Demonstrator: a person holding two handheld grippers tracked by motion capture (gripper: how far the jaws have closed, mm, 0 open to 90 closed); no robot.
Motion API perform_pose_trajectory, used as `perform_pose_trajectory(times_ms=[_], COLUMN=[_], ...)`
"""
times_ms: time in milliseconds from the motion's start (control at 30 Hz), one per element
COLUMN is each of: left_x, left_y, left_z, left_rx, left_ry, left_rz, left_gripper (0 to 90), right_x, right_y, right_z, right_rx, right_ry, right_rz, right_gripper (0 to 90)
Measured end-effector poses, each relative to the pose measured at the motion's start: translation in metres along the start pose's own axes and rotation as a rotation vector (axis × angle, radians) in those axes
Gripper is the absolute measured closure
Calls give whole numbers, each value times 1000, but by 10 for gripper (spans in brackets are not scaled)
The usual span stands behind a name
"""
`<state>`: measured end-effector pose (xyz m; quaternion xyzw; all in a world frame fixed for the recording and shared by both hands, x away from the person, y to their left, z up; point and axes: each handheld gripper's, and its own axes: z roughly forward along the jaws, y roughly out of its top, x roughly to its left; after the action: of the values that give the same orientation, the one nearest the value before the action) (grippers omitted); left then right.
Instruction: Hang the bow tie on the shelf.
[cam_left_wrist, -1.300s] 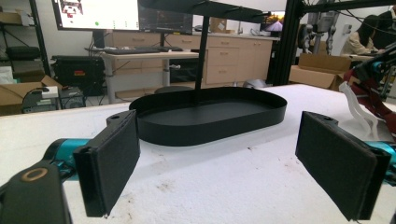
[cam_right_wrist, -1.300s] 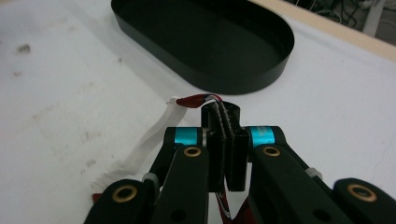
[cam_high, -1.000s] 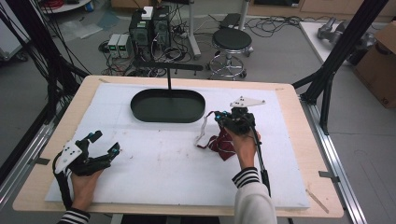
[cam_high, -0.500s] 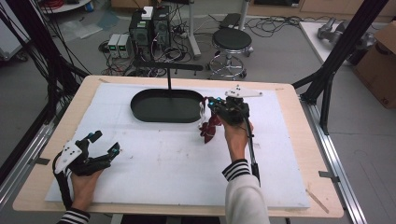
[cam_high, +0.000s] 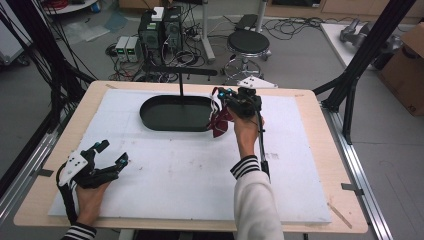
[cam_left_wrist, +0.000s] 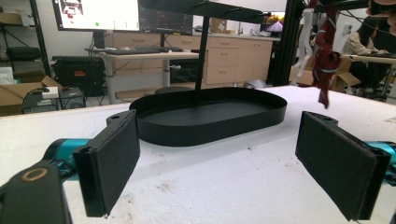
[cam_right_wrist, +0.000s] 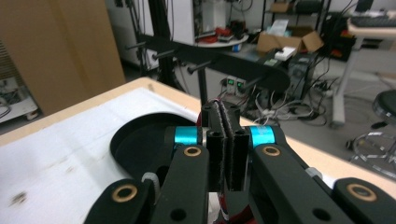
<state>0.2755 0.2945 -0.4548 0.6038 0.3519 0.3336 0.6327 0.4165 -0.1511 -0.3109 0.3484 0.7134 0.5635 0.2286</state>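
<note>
A dark red strap (cam_high: 218, 123) with a white cord on it hangs in the air from my right gripper (cam_high: 221, 95), whose jaws are shut on its top end. It dangles just off the right end of the black oval tray (cam_high: 150, 117). In the right gripper view the pads (cam_right_wrist: 219, 140) press together with red and white threads showing between them (cam_right_wrist: 225, 116). A black post (cam_high: 181, 87) rises from the tray and carries a bar with pegs (cam_right_wrist: 224, 58). My left gripper (cam_high: 114, 152) rests at the front left of the white mat, open and empty (cam_left_wrist: 224, 156). From there the strap (cam_left_wrist: 325, 65) shows at upper right.
The white mat (cam_high: 175, 175) covers most of the wooden table (cam_high: 320, 115). Beyond the far edge stand a round stool (cam_high: 248, 42) and computer boxes with cables (cam_high: 160, 30). Black frame struts rise at both sides of the table.
My right gripper has lifted the red strap off the mat and carried it away from the person toward the tray's right end. The left gripper has stayed where it was.
</note>
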Motion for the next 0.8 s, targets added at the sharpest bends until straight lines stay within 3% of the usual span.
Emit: perform_pose_trajectory(times_ms=[300,367,667,800], left_x=[0,0,-1,0], left_y=[0,0,0,0], left_z=[0,0,0,0], left_rx=[0,1,-4,-3], left_ry=[3,4,1,2], left_rz=[-7,-8,1,-3], left_gripper=[143,143,143,143], right_x=[-4,-6,-9,-10], right_y=[9,11,18,18], right_z=[23,28,43,49], right_rx=[3,31,5,19], right_ry=[5,-12,-23,-33], right_rz=[-16,-41,-32,-37], right_gripper=[892,892,892,892])
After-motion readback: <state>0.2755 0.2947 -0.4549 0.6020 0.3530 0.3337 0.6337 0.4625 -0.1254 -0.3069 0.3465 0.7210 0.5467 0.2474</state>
